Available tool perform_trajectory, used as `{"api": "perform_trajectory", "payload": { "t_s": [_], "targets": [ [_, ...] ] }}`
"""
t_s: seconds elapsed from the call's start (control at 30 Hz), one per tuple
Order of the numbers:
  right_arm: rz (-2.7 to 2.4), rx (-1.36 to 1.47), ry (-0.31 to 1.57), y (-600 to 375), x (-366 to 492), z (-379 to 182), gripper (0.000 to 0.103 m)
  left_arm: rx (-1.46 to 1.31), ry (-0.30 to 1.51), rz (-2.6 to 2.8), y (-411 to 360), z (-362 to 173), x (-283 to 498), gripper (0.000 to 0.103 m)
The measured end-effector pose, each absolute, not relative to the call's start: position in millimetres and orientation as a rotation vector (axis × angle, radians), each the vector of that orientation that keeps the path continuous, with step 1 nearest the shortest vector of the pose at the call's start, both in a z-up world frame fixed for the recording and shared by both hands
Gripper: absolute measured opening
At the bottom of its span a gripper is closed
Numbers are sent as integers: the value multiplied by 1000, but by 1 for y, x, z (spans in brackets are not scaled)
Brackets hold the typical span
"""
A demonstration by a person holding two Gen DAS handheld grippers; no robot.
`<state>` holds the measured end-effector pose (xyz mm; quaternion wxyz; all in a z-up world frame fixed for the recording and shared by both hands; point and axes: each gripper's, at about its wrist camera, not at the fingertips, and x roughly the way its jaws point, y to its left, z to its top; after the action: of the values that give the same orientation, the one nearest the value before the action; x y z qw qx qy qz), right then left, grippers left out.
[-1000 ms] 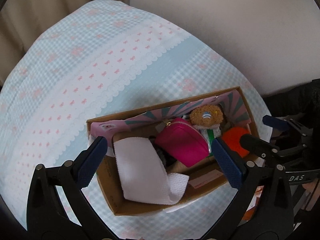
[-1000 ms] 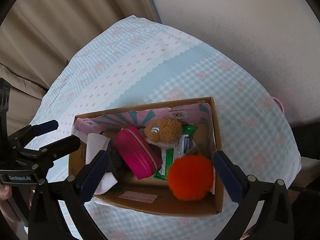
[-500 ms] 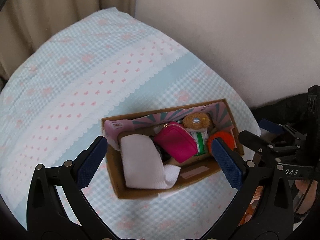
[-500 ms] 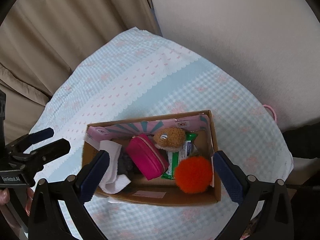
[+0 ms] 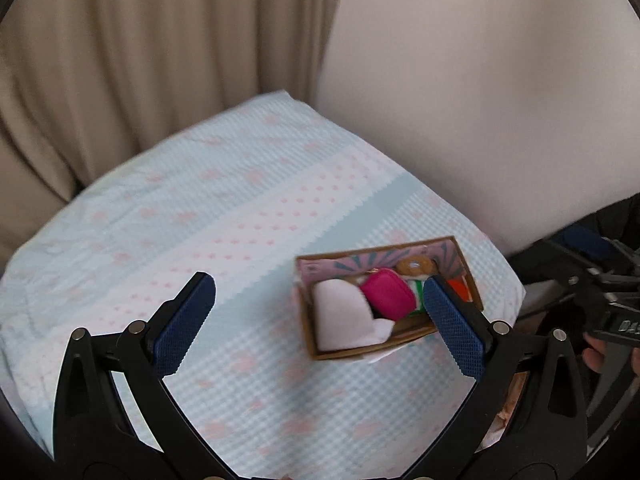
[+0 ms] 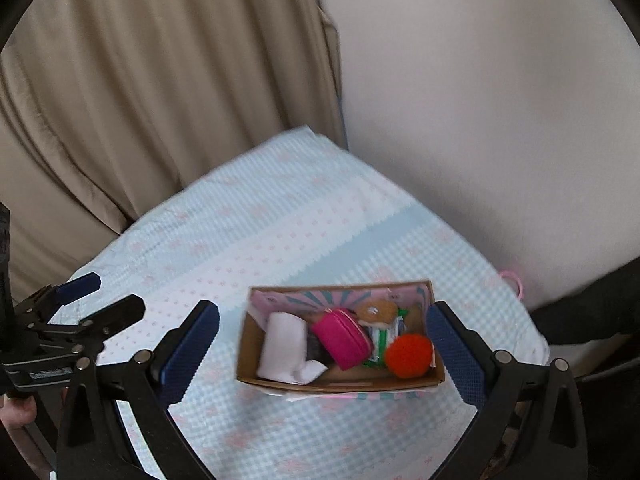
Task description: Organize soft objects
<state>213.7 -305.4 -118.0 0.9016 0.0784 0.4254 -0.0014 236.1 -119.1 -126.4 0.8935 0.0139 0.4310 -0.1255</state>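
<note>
Soft objects sit packed in one open brown cardboard box (image 6: 340,384) on the blue-and-pink checked cloth surface (image 6: 288,236): one white folded cloth (image 6: 280,346), one magenta zip pouch (image 6: 340,338), one brown plush toy (image 6: 376,312), one orange pompom (image 6: 410,355). Left gripper (image 5: 318,326) and right gripper (image 6: 322,350) both hover above, jaws spread wide, empty; box at 6 o'clock in the right view.

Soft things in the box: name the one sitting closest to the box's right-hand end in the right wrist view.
The orange pompom. It is round and fuzzy and sits against the right wall of the cardboard box, beyond the pink pouch and white cloth.
</note>
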Motion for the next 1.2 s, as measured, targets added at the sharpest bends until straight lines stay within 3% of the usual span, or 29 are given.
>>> {"api": "perform_trajectory", "payload": {
  "t_s": [0.4,1.2],
  "targets": [
    [-17,64,713,-214,132,-47,103,31,667,-153,-32,-50,131,103],
    [-129,49,563,-163,42,-20,103,46,489,-149,10,-22,31,103]
  ]
}}
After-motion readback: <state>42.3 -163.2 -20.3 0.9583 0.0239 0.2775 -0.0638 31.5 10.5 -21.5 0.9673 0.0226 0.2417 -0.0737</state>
